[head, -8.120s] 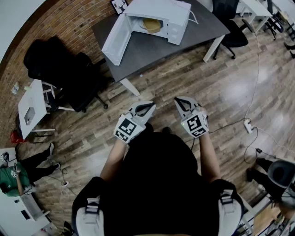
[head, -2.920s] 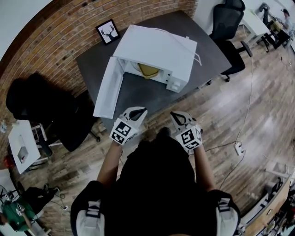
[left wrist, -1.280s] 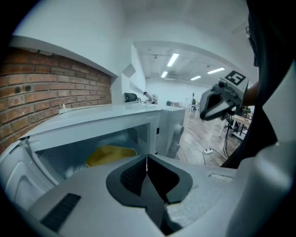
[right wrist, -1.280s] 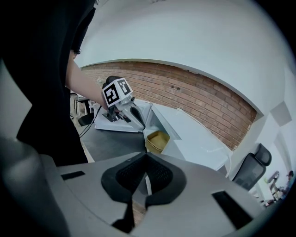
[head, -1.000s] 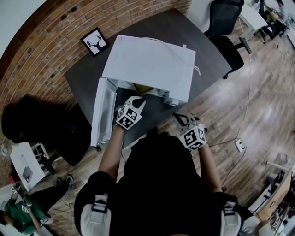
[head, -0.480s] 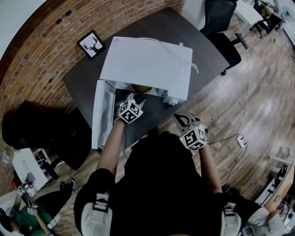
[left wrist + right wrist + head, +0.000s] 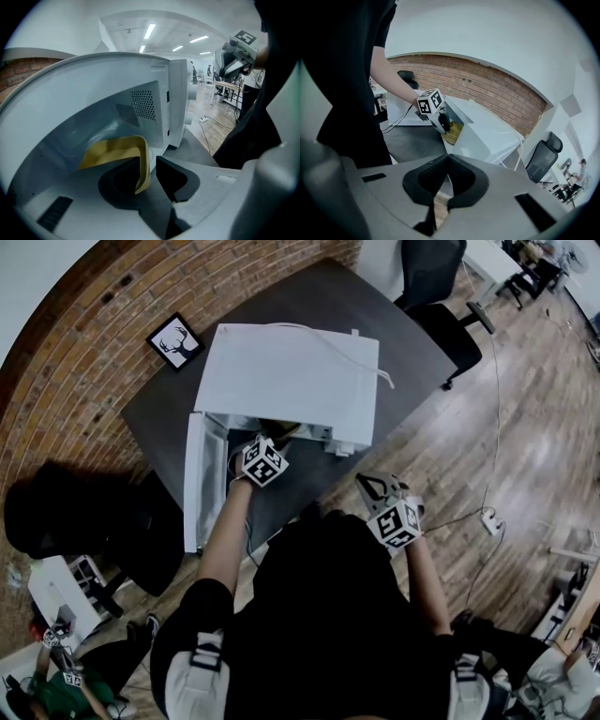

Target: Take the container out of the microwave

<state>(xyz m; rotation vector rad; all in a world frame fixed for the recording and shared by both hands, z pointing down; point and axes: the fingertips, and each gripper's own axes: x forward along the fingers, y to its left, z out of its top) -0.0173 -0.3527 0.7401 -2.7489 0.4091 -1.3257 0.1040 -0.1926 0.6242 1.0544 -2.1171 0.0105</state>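
At lower centre of the left gripper view, straddling with the left gripper (image 7: 149,161), jaws parted, the near wall of the yellow container (image 7: 117,150). Sits mouth-up inside the microwave (image 7: 157,101), long axis running off mid-left. Lower right in the head view, right gripper (image 7: 375,486) clenched, empty.

No words, numbers or brand names can be read anywhere. The cubes on the left gripper (image 7: 279,440) and right gripper (image 7: 375,486) carry only black-and-white square code patterns. The small black-framed picture (image 7: 176,341) on the dark grey table (image 7: 309,287) shows a deer-head silhouette without lettering.
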